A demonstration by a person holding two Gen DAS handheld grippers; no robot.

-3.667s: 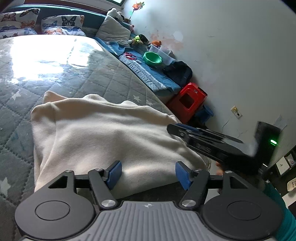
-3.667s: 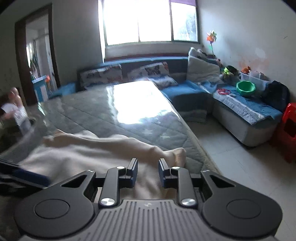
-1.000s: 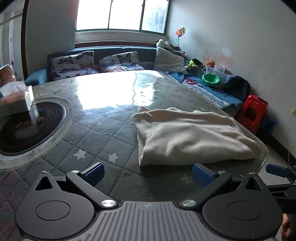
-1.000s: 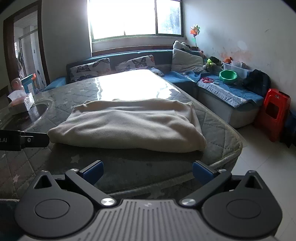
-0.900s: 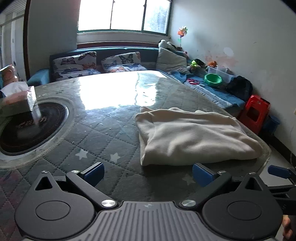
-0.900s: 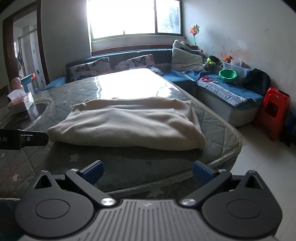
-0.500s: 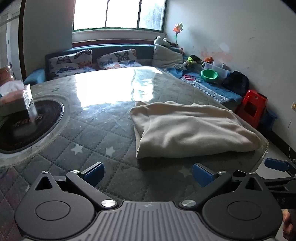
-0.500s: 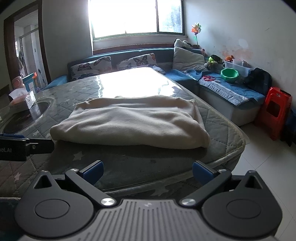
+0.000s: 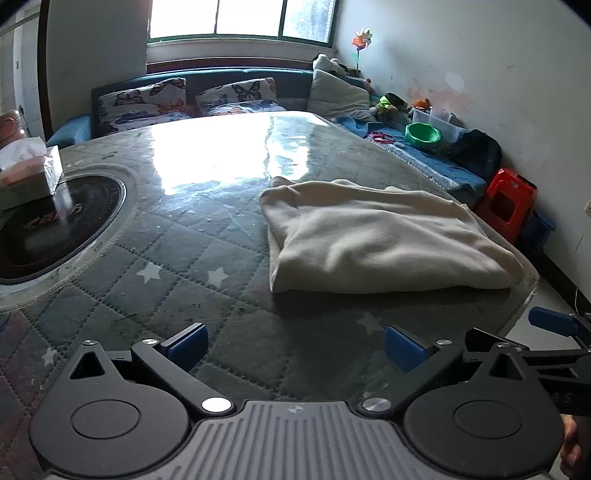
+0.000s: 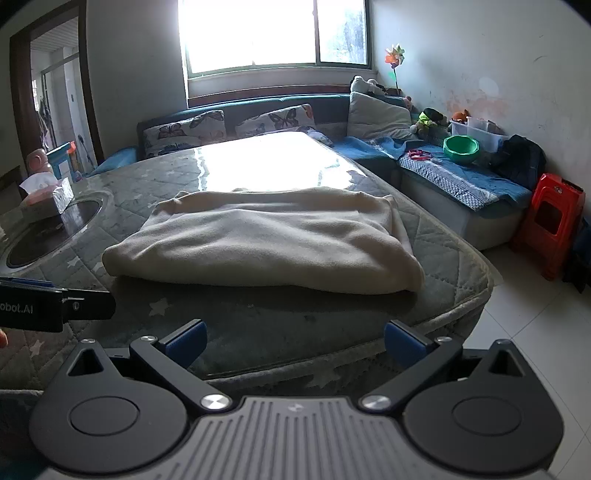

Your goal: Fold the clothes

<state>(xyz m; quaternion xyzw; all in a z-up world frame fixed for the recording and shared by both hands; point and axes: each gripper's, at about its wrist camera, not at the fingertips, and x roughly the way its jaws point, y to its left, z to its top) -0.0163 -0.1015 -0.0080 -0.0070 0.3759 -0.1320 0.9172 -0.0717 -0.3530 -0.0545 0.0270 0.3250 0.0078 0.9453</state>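
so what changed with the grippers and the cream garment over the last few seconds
Both grippers backed away from the cream garment. The right gripper, whose jaws were nearly shut over the cloth, let go and now stands wide open. The left gripper opened wider too. The garment now lies folded on the quilted table; the tissue box stayed put.

The counter (image 9: 177, 258) has a gray quilted cover with little white stars. Near its left edge sits a round black plate (image 9: 44, 229), and a tissue box (image 9: 31, 171) rests at the far side of it. Beyond the far edge is a blue sofa (image 10: 258, 105) with butterfly pillows (image 10: 184, 131). Past the right edge, a green bowl (image 10: 461, 148) and a clear box (image 10: 476, 131) sit on a blue bench. A red stool (image 10: 550, 221) stands on the floor by the wall. A bright window (image 10: 273, 31) is at the back, with a pinwheel (image 10: 394, 57) in the corner.
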